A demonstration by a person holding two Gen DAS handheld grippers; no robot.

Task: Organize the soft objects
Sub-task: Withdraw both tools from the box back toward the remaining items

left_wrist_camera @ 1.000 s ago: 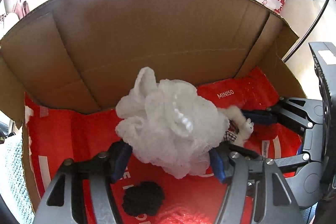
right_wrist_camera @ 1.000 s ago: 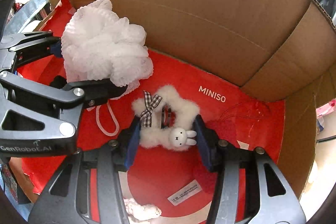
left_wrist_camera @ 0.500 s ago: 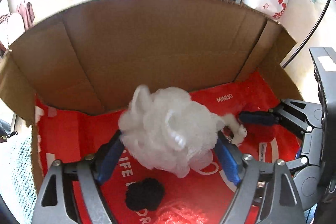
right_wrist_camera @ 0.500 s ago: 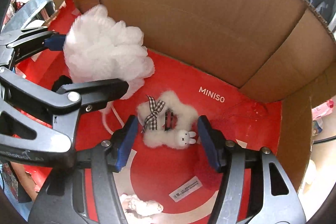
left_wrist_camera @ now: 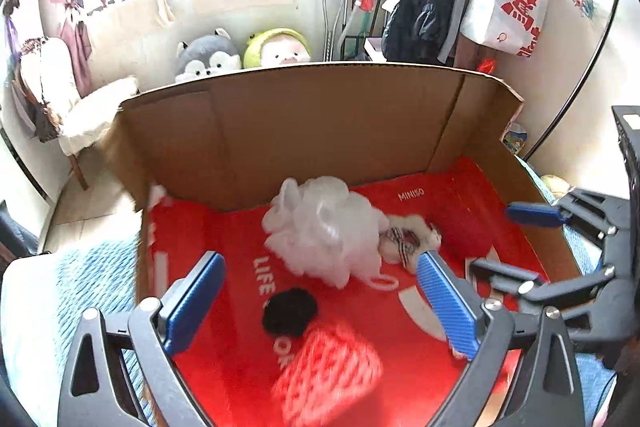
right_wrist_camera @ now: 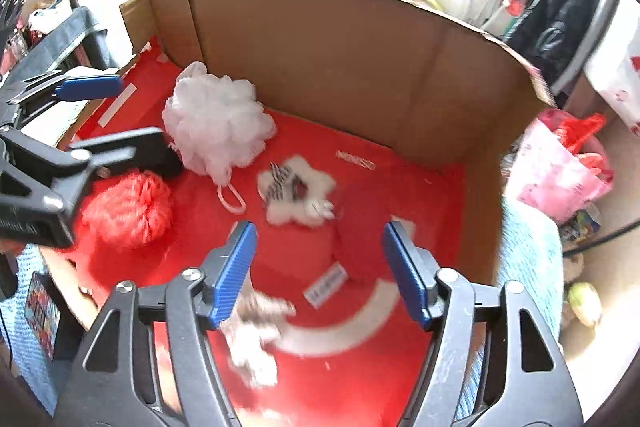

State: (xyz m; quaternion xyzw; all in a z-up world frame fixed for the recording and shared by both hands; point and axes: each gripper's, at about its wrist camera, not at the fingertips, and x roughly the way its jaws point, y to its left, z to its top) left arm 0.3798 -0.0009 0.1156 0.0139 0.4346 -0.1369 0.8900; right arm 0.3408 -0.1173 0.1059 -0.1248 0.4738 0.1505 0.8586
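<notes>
Both tongs, left [left_wrist_camera: 320, 303] and right [right_wrist_camera: 318, 269], opening emptied; earlier-gripped white pouf [left_wrist_camera: 324, 229] and plush star [right_wrist_camera: 298, 189] released.

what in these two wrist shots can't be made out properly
- Black soft item: half hidden behind the left gripper in the right wrist view.
- Red mesh puff: motion-blurred in the left wrist view.
- Pale fluffy item: blurred, partly behind a finger, right wrist view.
- White label: print too small.
</notes>
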